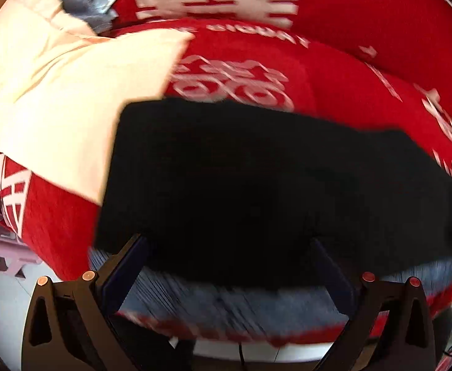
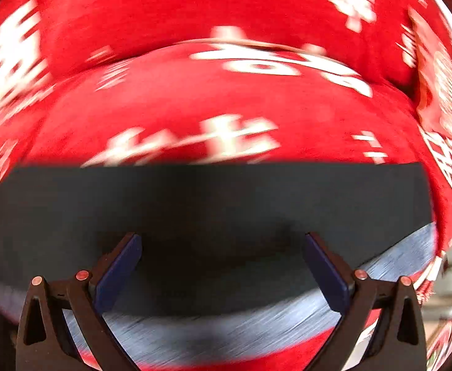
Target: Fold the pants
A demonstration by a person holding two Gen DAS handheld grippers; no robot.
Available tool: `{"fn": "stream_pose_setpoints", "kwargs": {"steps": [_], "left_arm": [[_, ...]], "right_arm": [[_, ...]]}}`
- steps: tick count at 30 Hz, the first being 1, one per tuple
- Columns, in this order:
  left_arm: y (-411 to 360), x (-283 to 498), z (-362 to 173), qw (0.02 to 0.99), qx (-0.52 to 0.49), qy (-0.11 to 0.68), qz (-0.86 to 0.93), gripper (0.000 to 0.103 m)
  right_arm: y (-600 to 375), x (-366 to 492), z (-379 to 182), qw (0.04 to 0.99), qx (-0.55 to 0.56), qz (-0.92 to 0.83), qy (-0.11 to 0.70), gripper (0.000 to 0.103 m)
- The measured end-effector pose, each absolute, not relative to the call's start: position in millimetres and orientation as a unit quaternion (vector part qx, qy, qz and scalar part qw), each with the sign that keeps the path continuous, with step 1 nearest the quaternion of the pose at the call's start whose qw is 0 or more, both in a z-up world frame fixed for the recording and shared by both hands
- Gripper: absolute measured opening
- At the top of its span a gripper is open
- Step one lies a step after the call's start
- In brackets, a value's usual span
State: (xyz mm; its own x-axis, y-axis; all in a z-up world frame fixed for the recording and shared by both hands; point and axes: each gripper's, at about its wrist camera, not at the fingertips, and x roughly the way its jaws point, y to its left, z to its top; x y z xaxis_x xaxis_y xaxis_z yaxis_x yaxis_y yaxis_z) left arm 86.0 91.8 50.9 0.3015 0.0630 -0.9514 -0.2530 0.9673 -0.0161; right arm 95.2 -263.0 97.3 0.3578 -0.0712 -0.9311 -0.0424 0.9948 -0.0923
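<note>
On the red blanket with white characters (image 2: 195, 99), the black fabric pants (image 1: 241, 179) lay flat, blurred, over a blue-grey denim garment (image 2: 226, 334). The left gripper (image 1: 230, 244) stood with jaws spread wide, nothing held, the pants' near edge between its fingers. The right gripper (image 2: 222, 244) likewise gaped, empty, over the pants. A cream folded cloth (image 1: 71, 92) lay beside the pants' left edge.

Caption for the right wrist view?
Open right gripper over dark pants on a red patterned cover.
</note>
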Motion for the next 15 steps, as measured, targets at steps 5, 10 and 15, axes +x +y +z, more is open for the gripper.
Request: {"fn": "stream_pose_setpoints", "kwargs": {"steps": [5, 10, 15], "left_arm": [[43.4, 72.2, 44.3, 0.807, -0.05, 0.583, 0.083, 0.103], [39.6, 71.1, 23.5, 0.795, -0.029, 0.599, 0.092, 0.103], [67.2, 62.8, 20.0, 0.788, -0.07, 0.603, 0.099, 0.103]], "right_arm": [[-183.3, 50.3, 91.9, 0.834, -0.074, 0.039, 0.545, 0.103], [-152.5, 36.7, 74.1, 0.827, -0.102, 0.067, 0.549, 0.103], [-185.2, 36.3, 74.5, 0.827, -0.076, 0.049, 0.555, 0.103]]}}
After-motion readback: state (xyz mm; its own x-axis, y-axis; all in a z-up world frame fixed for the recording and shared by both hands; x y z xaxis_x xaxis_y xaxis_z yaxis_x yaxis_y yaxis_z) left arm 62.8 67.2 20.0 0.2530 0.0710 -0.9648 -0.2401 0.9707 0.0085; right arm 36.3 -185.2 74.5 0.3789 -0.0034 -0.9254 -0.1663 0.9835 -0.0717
